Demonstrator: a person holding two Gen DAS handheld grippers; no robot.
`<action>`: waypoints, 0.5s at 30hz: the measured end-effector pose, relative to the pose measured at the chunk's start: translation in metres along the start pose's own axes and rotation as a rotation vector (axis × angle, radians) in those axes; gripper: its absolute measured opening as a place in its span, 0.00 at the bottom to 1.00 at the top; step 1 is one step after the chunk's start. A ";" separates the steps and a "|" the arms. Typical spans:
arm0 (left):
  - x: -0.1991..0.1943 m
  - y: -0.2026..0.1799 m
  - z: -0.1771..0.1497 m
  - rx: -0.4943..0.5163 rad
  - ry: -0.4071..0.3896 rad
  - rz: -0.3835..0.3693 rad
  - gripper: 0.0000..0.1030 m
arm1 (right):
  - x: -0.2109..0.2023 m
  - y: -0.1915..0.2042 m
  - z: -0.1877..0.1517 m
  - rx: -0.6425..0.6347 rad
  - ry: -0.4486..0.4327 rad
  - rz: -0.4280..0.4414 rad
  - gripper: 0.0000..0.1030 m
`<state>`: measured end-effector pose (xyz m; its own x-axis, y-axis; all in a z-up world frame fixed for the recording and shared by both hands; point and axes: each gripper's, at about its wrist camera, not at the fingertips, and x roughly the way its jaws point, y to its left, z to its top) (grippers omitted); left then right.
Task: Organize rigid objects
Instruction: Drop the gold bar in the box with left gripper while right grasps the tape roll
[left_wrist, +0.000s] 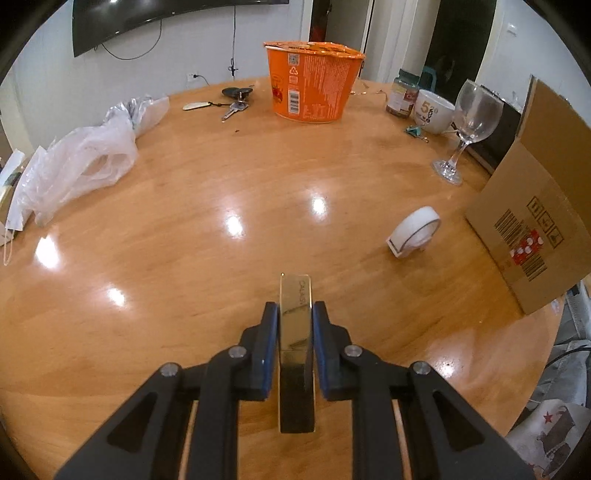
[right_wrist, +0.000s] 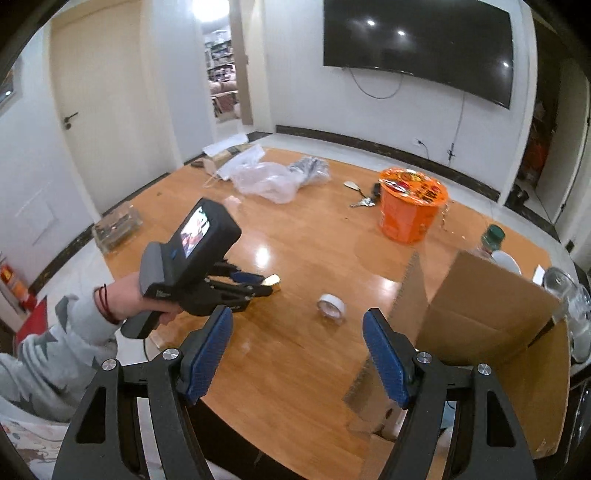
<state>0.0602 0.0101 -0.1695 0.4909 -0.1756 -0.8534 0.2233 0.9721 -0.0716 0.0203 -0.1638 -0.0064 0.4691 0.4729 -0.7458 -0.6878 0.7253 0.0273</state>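
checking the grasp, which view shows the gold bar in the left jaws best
The left wrist view: the gold bar fills the centre, clamped between the left gripper's blue pads, with lettering on its top face. The right wrist view shows only its gold tip poking out beyond the left gripper, above the wooden table.

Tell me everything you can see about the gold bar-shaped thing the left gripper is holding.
The gold bar is a slim, shiny rectangular piece, metallic-looking and mirror-like, with faint lettering near its far end. It is clamped between the blue pads of the left gripper, pointing forward past the fingertips, level above the wooden table. In the right wrist view only its gold tip shows. Nothing else touches it.
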 end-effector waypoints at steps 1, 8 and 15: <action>0.000 -0.003 -0.002 0.011 0.007 0.014 0.26 | 0.000 -0.002 -0.001 0.004 -0.004 0.000 0.68; -0.006 -0.010 -0.021 0.045 -0.041 0.049 0.15 | -0.003 0.007 0.007 -0.015 -0.018 -0.006 0.68; -0.053 0.015 -0.013 0.004 -0.100 0.098 0.15 | 0.016 0.029 0.016 -0.066 -0.006 0.038 0.68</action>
<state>0.0271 0.0359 -0.1320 0.5922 -0.0950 -0.8001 0.1734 0.9848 0.0114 0.0166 -0.1269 -0.0067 0.4451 0.5025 -0.7412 -0.7399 0.6726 0.0117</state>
